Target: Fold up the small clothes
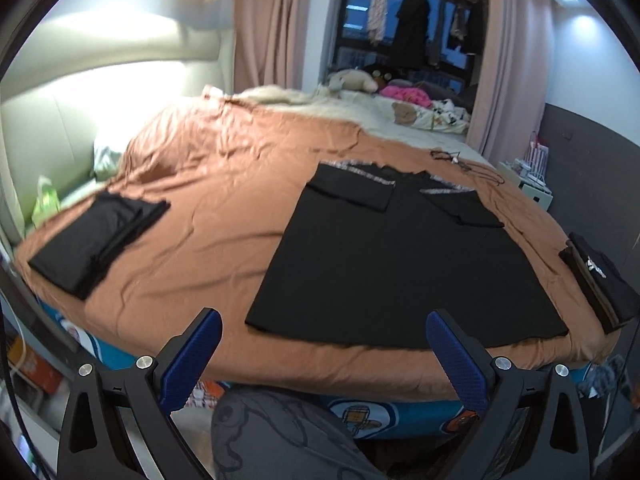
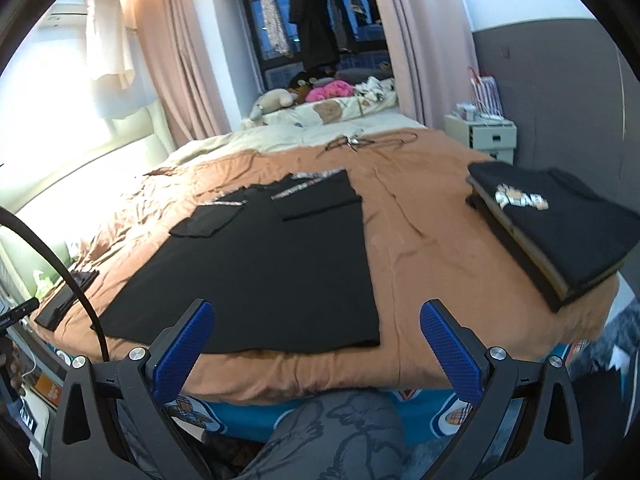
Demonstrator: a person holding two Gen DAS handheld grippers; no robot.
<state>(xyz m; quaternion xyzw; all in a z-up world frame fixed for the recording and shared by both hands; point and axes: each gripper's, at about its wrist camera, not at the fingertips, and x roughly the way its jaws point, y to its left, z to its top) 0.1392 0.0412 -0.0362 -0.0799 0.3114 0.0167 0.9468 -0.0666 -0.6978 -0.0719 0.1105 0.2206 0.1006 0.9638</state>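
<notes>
Folded black garment (image 1: 96, 240), flat near the left end of the orange bedspread (image 1: 224, 184). Black shirt (image 1: 400, 256), spread face-down at the middle of the bed, both sleeves folded in over the back, hem toward the near edge. Stack of folded clothes (image 2: 560, 232), topped by a black piece with a pale print, at the right end. Left gripper (image 1: 324, 356) and right gripper (image 2: 316, 344), both held off the near edge, blue-padded fingers spread wide, gripping nothing.
</notes>
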